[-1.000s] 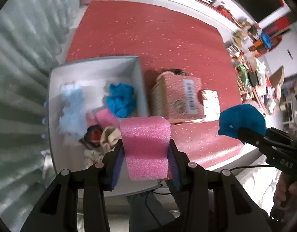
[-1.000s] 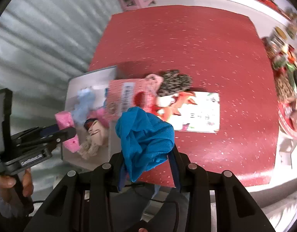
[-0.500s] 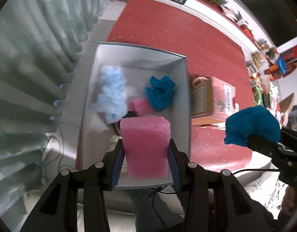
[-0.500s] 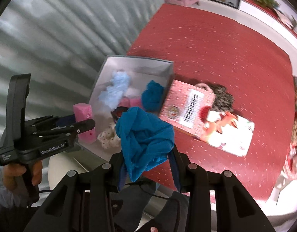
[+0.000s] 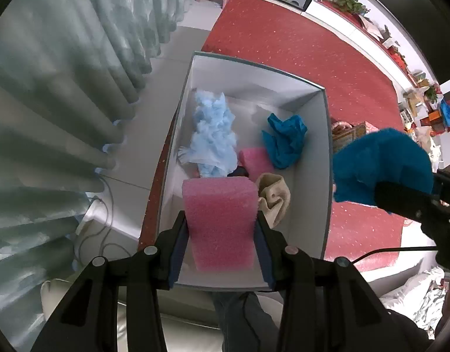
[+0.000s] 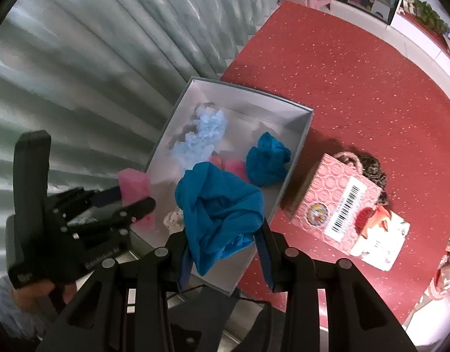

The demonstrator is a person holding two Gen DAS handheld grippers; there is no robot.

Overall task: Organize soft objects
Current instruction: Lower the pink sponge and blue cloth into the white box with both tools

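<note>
My left gripper [image 5: 220,243] is shut on a pink foam block [image 5: 220,220] and holds it over the near end of a white open box [image 5: 326,158]. My right gripper [image 6: 225,252] is shut on a crumpled blue cloth [image 6: 219,205], held above the box's near right edge [image 6: 286,182]; it also shows in the left wrist view [image 5: 380,164]. Inside the box lie a light blue fluffy piece [image 5: 214,135], a blue cloth [image 5: 285,140], a small pink foam piece [image 5: 254,161] and a beige cloth [image 5: 273,196].
The box sits at the left edge of a red table [image 6: 356,73], beside a grey curtain [image 5: 63,88]. A pink patterned carton [image 6: 339,202], a leopard-print item [image 6: 371,167] and a printed card [image 6: 380,246] lie right of the box.
Both grippers have moved left and closer over the box, each still holding its object. The pink carton has slid out to the right in both views.
</note>
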